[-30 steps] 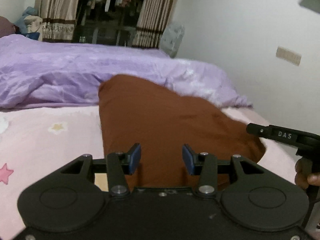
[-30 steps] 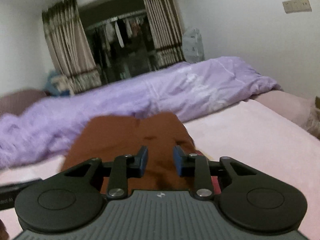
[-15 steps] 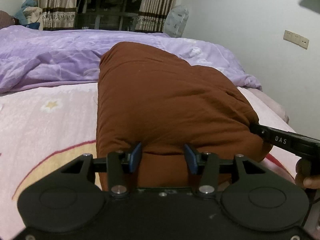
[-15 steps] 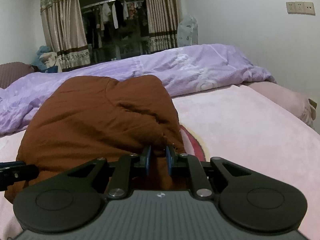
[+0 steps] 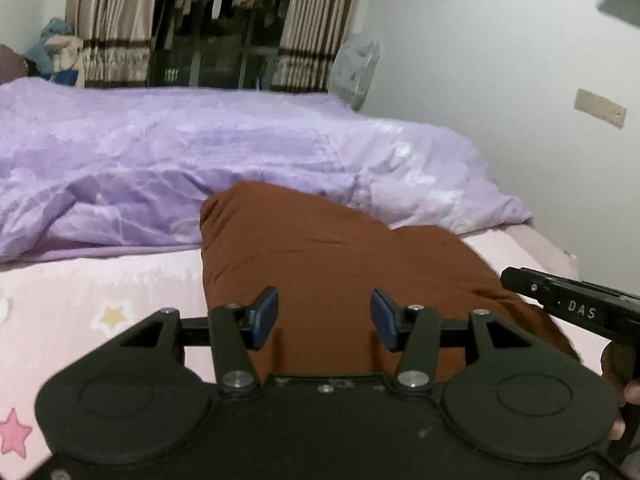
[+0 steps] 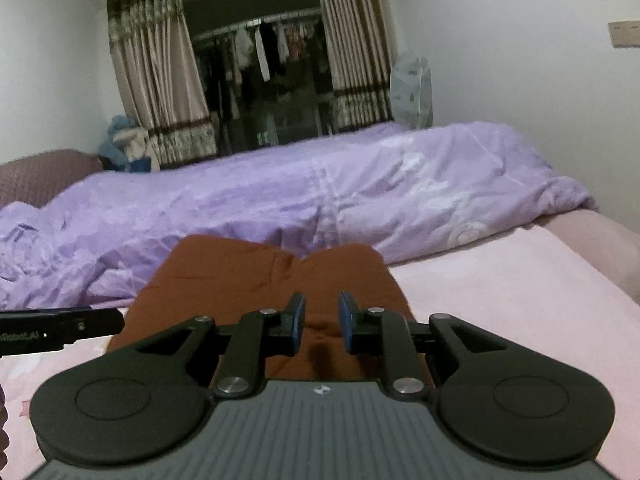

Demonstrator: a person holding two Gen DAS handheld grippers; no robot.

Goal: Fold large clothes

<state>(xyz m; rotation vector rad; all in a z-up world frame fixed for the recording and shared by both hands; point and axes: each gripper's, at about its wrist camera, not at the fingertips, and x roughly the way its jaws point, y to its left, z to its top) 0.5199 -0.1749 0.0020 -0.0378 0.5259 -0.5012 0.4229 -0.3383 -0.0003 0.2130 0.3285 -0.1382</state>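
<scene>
A brown garment [image 5: 340,248] lies in a folded bundle on the pink bed sheet [image 5: 80,288], its far end against the purple duvet [image 5: 200,160]. My left gripper [image 5: 324,318] hovers over its near end, open, blue pads well apart and clear of the cloth. The right gripper [image 6: 322,322] hangs over the same garment [image 6: 240,272] near its right edge. Its jaws are opening, with a narrow gap and no cloth pinched between the pads. Each tool's black side shows at the edge of the other view, with a hand [image 5: 628,392] on the right one.
The purple duvet [image 6: 360,192] runs across the far side of the bed. A white wall stands close on the right, with a covered fan [image 6: 412,92] in the corner. Curtains [image 6: 160,92] and a clothes rail are behind. Pink sheet [image 6: 500,300] spreads right of the garment.
Half a second ago both grippers were low at the garment's near edge, the right one pinching a fold. Both have pulled back and up; the right jaws have parted and let the fold go.
</scene>
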